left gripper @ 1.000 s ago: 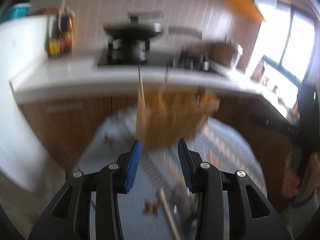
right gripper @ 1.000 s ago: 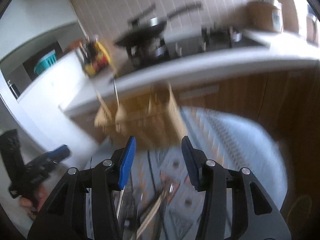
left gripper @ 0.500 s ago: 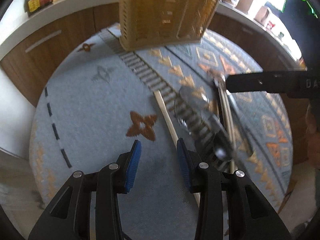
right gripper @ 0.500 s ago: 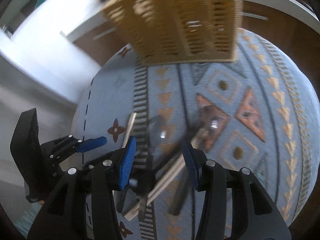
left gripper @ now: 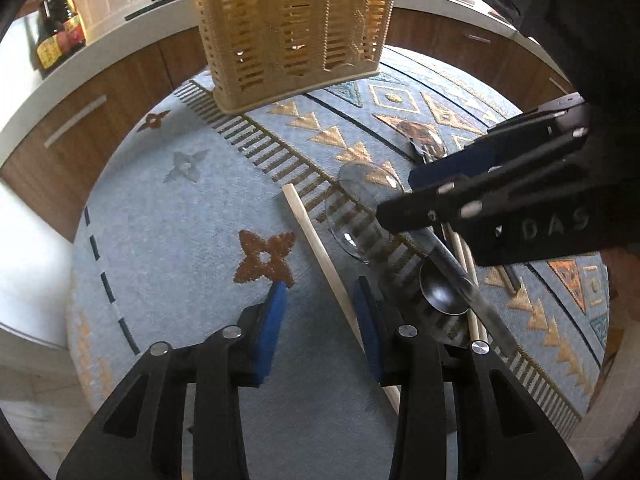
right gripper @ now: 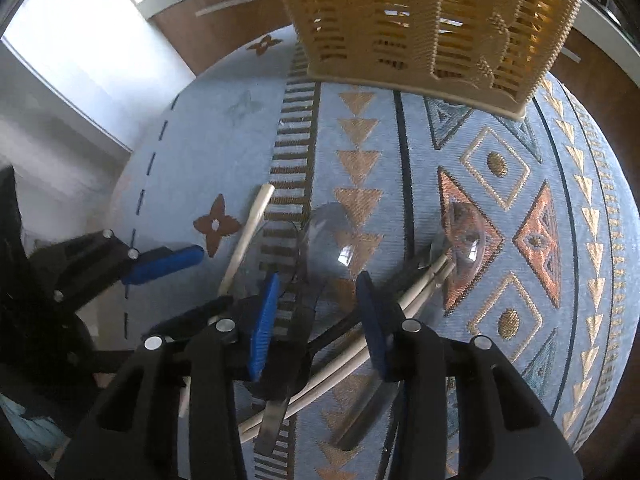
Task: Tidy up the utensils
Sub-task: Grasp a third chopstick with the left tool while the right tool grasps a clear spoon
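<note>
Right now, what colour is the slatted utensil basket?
Tan-yellow basket; clearest in the left wrist view.

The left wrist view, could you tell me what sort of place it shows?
Most likely a home kitchen. A white countertop runs over wooden cabinets, with sauce bottles standing on it before a tiled wall. Nearer, a slotted utensil caddy stands on a round table under a patterned blue cloth.

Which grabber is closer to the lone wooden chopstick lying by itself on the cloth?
Left. The left gripper hangs right over the lone chopstick, which runs beside its right jaw. The right gripper is off to the side over the clear spoons.
</note>
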A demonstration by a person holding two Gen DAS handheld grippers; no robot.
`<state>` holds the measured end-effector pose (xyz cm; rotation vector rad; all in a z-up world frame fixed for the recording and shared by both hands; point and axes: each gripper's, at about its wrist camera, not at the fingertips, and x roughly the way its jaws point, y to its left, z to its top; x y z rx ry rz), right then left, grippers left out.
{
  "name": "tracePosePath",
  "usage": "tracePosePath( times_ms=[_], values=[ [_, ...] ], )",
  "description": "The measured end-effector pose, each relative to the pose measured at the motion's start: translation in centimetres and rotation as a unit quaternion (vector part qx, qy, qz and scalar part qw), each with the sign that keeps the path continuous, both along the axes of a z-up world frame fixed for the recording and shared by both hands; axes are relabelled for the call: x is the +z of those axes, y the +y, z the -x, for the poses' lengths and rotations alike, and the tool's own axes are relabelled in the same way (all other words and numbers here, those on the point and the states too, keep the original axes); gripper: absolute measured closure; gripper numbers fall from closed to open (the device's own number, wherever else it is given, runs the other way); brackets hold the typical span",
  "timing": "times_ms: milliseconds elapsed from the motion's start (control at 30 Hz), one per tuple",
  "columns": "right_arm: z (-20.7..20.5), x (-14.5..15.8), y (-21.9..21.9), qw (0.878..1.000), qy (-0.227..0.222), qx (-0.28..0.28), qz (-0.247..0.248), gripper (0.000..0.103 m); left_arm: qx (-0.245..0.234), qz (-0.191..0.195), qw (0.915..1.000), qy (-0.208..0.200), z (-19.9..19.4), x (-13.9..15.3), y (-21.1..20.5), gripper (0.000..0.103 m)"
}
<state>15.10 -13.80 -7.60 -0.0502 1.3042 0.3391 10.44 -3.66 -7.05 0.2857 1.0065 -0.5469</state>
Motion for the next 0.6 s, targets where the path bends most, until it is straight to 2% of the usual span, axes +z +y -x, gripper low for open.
tracePosePath(
  times_ms=[100, 333, 367, 433, 467, 500, 533, 567, 600],
  values=[
    [0.0, -0.4, 0.9, 1.0, -0.006, 0.013, 0.02, 0.066, 0.003, 0.005, 1.0, 0.004, -0.2, 0.0, 0.4, 0.074],
    [-0.3, -1.1, 3.2, 0.998, -0.022, 0.024, 0.05, 0.066, 0.01, 0.022, 0.9993, 0.028, -0.8, 0.1, 0.7, 0.074],
    [-0.3, -1.3, 3.8, 0.998, -0.027, 0.027, 0.057, 0.07, 0.008, 0.019, 0.9994, 0.028, -0.8, 0.1, 0.6, 0.073],
    [-0.3, -1.4, 4.5, 0.997, -0.033, 0.028, 0.067, 0.089, 0.005, 0.01, 0.9996, 0.025, -0.7, 0.1, 0.3, 0.072],
    [-0.5, -1.5, 4.5, 0.998, -0.028, 0.025, 0.057, 0.095, 0.004, 0.006, 0.9997, 0.023, -0.6, 0.1, 0.2, 0.072],
    [-0.7, -1.5, 4.3, 0.998, -0.025, 0.019, 0.045, 0.096, 0.003, 0.002, 0.9998, 0.02, -0.6, 0.1, 0.0, 0.073],
    [-0.8, -1.6, 4.1, 0.999, -0.023, 0.014, 0.036, 0.096, 0.002, -0.005, 0.9999, 0.013, -0.6, 0.1, -0.2, 0.077],
    [-0.9, -1.5, 3.7, 0.999, -0.024, 0.01, 0.028, 0.099, 0.004, -0.019, 0.9998, 0.001, -0.5, 0.1, -0.5, 0.09],
    [-1.0, -1.3, 3.3, 0.999, -0.027, 0.006, 0.019, 0.1, 0.006, -0.029, 0.9995, -0.008, -0.5, 0.0, -0.6, 0.095]
  ],
)
